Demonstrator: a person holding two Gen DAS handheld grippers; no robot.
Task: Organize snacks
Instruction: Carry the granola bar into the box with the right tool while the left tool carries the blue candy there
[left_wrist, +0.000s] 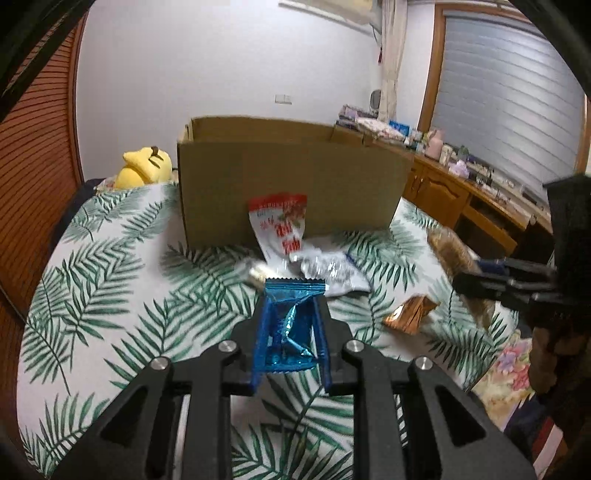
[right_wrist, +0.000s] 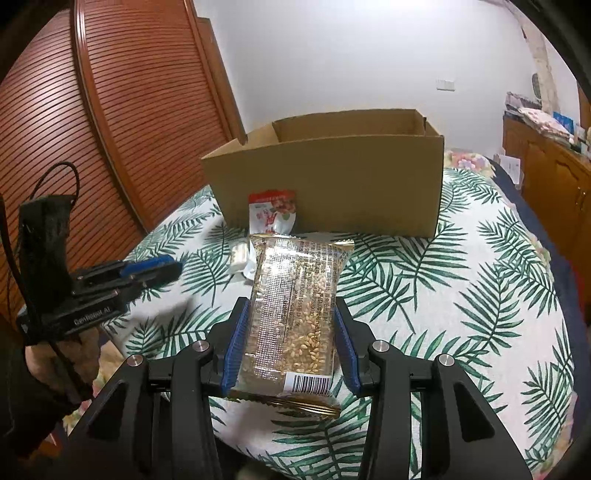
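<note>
A crumpled blue wrapper (left_wrist: 290, 325) is pinched by the left gripper (left_wrist: 291, 314), short of the cardboard box (left_wrist: 291, 184). A clear grain-bar packet (right_wrist: 295, 314) is clamped by the right gripper (right_wrist: 291, 328), also before the box, against whose front a red-and-white packet (left_wrist: 282, 229) is propped.

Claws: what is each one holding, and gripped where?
Left claw: blue foil packet, pinched across its crumpled middle. Right claw: clear grain bar pack, clamped on its long side edges.

Left tool (right_wrist: 162, 271) body reads approx. "GenRobot.AI"; rice bar pack (right_wrist: 295, 314) has barcode, print illegible.
</note>
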